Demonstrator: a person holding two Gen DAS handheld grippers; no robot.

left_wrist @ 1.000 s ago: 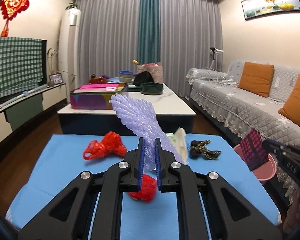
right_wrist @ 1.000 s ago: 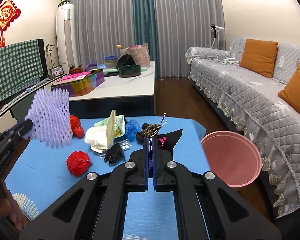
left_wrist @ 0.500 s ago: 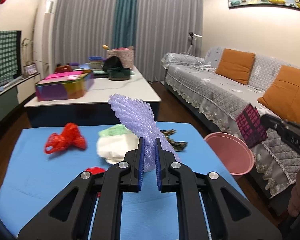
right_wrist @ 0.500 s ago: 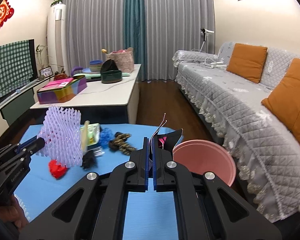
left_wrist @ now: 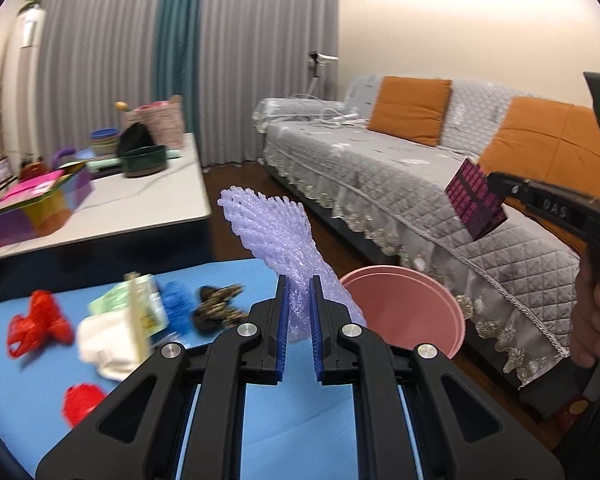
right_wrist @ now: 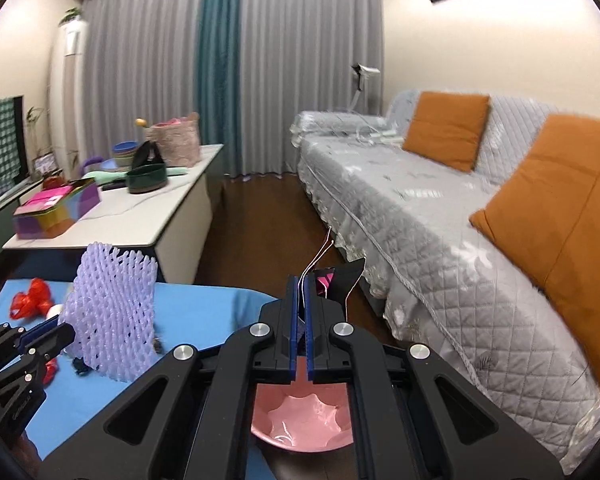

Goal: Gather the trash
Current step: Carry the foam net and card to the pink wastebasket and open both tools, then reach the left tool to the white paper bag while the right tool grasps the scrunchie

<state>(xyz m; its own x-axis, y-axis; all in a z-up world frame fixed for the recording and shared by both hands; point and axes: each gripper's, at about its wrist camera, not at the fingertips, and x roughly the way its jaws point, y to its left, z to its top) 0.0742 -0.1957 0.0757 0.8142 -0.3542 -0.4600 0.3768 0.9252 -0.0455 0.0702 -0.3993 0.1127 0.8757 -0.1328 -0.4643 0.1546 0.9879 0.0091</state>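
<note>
My left gripper [left_wrist: 299,292] is shut on a lilac foam fruit net [left_wrist: 272,236], held above the blue table's [left_wrist: 292,432] right part, just left of the pink bin [left_wrist: 404,312]. The net also shows in the right wrist view [right_wrist: 114,312]. My right gripper [right_wrist: 299,292] is shut on a small dark magenta paper bag [right_wrist: 340,280] with white string handles, directly above the pink bin [right_wrist: 300,420]. In the left wrist view that bag [left_wrist: 474,204] hangs high to the right of the bin.
On the blue table lie a red net [left_wrist: 36,322], a red crumpled piece [left_wrist: 82,402], white and green wrappers [left_wrist: 120,328], a blue scrap [left_wrist: 176,310] and a dark wrapper [left_wrist: 216,308]. A grey sofa [left_wrist: 400,184] stands right, a white coffee table [left_wrist: 112,208] behind.
Both grippers have moved right with their loads. The left one has come up beside the pink bin. The right one has gone from beside the bin to directly over it.
</note>
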